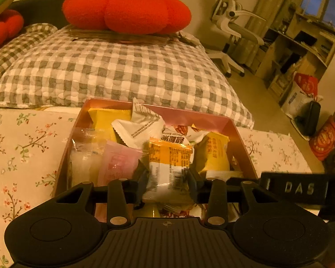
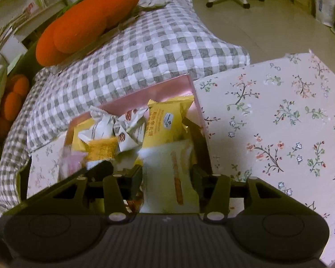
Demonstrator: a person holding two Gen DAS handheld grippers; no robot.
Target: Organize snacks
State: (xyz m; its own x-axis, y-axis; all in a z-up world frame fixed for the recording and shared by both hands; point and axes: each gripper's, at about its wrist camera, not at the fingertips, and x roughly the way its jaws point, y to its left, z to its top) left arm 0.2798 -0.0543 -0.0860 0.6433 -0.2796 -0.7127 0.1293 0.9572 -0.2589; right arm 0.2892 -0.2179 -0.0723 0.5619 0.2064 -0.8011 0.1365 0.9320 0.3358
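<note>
Left hand-held gripper (image 1: 167, 179): clamped on an orange-and-white snack packet (image 1: 167, 167), low centre of frame, over the pink box (image 1: 203, 115).
Right hand-held gripper (image 2: 167, 179): clamped on a pale cream snack packet (image 2: 169, 174), lower centre, over the box's right side.
Pink box: packed with wrapped snacks, resting on the floral cloth (image 2: 279, 122), checked cushion (image 1: 114, 73) behind.

Floral bed (image 2: 279, 116): pink box (image 1: 212, 117), checked pillow (image 1: 122, 71).
</note>
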